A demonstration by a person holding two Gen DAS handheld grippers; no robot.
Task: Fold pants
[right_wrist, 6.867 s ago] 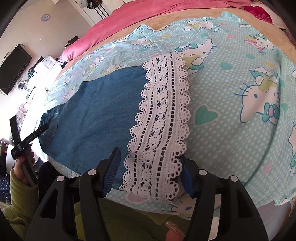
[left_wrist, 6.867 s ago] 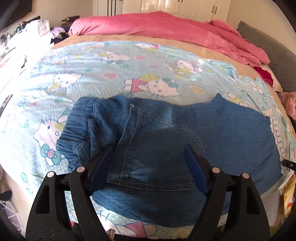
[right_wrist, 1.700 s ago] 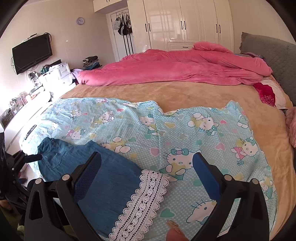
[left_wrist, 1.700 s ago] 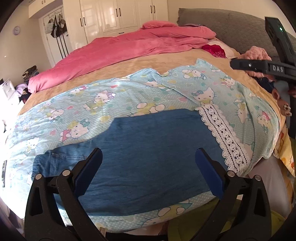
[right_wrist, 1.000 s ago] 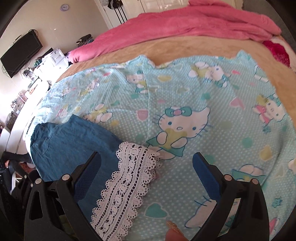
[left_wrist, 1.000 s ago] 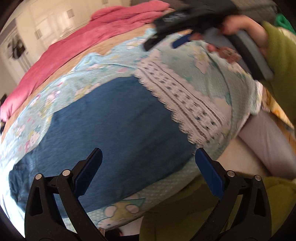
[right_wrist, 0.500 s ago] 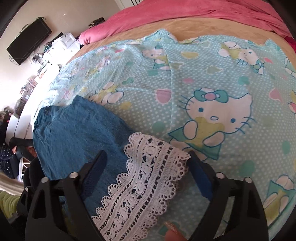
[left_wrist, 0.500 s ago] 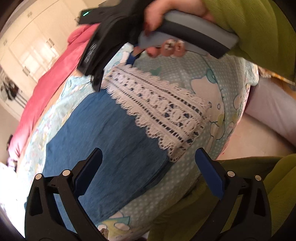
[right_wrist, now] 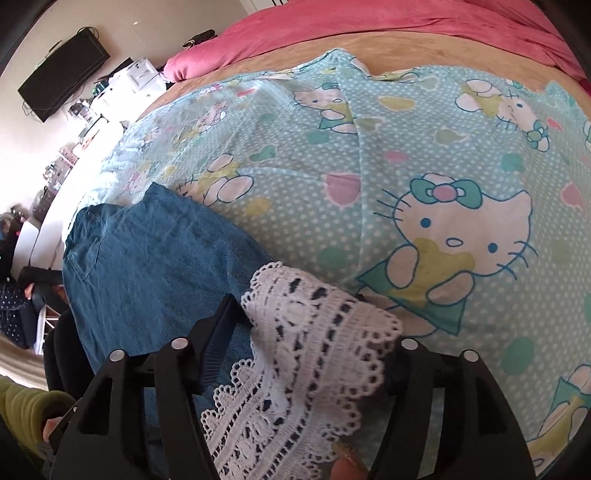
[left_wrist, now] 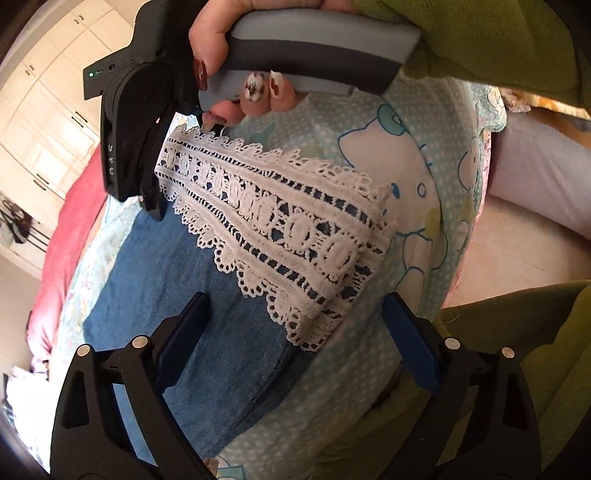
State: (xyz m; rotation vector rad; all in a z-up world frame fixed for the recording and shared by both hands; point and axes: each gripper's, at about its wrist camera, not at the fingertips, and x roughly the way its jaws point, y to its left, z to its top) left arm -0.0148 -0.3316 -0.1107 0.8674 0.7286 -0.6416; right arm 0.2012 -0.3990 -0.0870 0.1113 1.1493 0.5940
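Observation:
The blue denim pants (left_wrist: pixel 177 273) lie flat on the Hello Kitty sheet (left_wrist: pixel 417 177), with a white lace hem (left_wrist: pixel 280 229) at the leg end. My left gripper (left_wrist: pixel 295 325) is open, its jaws wide on either side of the near corner of the lace. In the right wrist view the pants (right_wrist: pixel 147 266) stretch away to the left. My right gripper (right_wrist: pixel 310 332) has its jaws closing around the far corner of the lace hem (right_wrist: pixel 310 332), which bunches up between them. The right gripper also shows in the left wrist view (left_wrist: pixel 147 155).
The turquoise sheet (right_wrist: pixel 406 147) covers the bed, with a pink duvet (right_wrist: pixel 369 26) at the far side. A TV (right_wrist: pixel 62 74) and cluttered white furniture (right_wrist: pixel 122 92) stand by the left wall. My green-sleeved arm (left_wrist: pixel 480 37) crosses above the bed edge.
Both grippers have moved in close to the lace hem. The right gripper's jaws have narrowed around its far corner, and the lace there has bunched up. The left gripper stays wide open.

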